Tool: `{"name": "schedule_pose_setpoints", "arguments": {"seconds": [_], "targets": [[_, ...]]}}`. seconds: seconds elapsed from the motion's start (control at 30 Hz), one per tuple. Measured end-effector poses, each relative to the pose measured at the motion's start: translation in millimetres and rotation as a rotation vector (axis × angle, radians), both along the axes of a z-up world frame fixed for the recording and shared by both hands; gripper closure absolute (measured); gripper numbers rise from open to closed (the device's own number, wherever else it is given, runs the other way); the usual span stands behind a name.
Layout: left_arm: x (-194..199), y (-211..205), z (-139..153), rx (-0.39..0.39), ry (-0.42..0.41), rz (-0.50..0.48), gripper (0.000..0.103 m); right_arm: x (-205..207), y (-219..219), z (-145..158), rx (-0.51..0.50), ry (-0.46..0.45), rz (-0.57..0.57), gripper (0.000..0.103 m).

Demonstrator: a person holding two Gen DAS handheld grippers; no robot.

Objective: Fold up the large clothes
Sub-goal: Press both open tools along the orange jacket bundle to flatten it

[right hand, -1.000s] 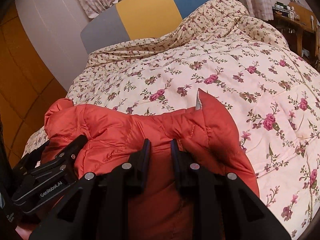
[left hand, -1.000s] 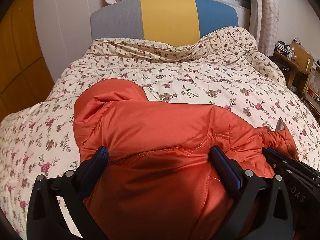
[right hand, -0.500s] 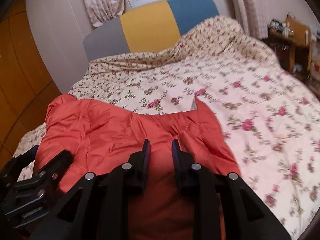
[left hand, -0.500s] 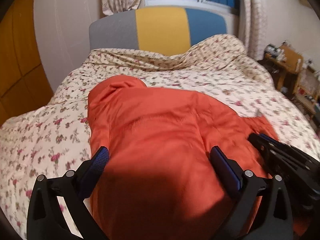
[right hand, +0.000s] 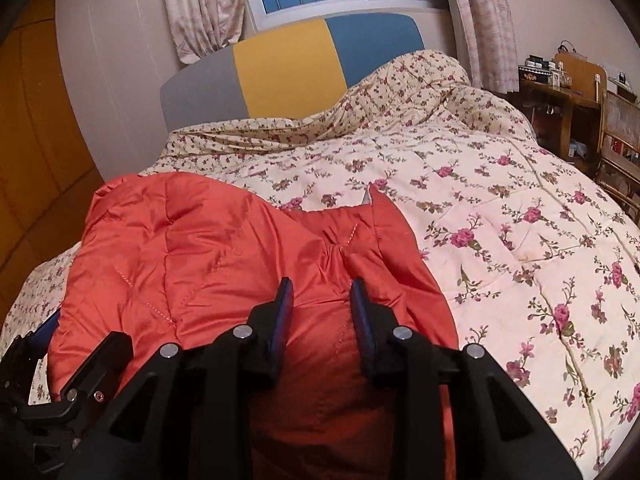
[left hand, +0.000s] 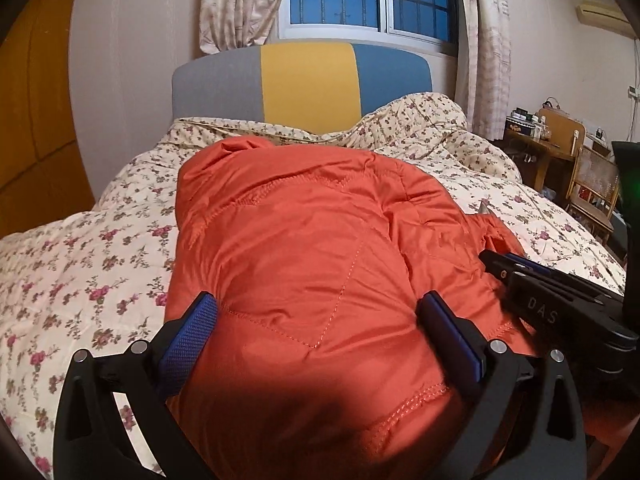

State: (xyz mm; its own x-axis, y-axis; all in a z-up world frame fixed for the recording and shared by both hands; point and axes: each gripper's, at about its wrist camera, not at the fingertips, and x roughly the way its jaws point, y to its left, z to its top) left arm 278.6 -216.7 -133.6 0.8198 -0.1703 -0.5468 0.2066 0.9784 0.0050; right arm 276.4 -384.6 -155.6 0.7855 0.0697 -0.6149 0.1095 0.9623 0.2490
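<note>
An orange quilted puffer jacket (left hand: 312,240) lies bunched on the floral bed quilt (left hand: 80,264); it also shows in the right wrist view (right hand: 192,256). My left gripper (left hand: 320,320) has its jaws wide apart with a thick bulge of jacket filling the gap between the blue pads (left hand: 188,336). My right gripper (right hand: 322,304) has its jaws narrow, closed on a fold of the jacket. The right gripper also shows at the right of the left wrist view (left hand: 532,284). The left gripper shows at the lower left of the right wrist view (right hand: 60,380).
The bed has a grey, yellow and blue headboard (left hand: 304,80) under a curtained window (left hand: 368,0). A wooden desk and chair (right hand: 600,120) stand at the bed's right. A yellow-orange wardrobe (left hand: 36,120) stands at the left.
Both grippers have risen and tilted up, lifting the jacket with them. The jacket reaches further toward the headboard and more of the window shows. The jaw gaps look unchanged.
</note>
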Motion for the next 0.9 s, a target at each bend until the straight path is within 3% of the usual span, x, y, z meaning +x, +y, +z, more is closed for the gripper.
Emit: {"name": "schedule_pose_setpoints", "arguments": {"seconds": [0.33,0.57,0.83,0.9], "targets": [[2.1,0.5,-1.6,0.001,0.009,-0.005,0.003,-0.7,-3.6,-2.7,0.015,-0.008,0.0,0.074],[-16.8,15.0,8.5,-0.023,0.017,-0.052,0.003,-11.8,-1.2,2.7,-0.002,-0.043,-0.017,0.071],[-34.2,58.2,14.2,-0.135,0.096,-0.034,0.003,-27.3,-0.8,8.1,-0.018,-0.045,-0.068,0.049],[-37.6,68.7,15.5,-0.143,0.097,-0.003,0.003,-31.0,-4.8,8.4,0.001,-0.016,-0.096,0.034]]}}
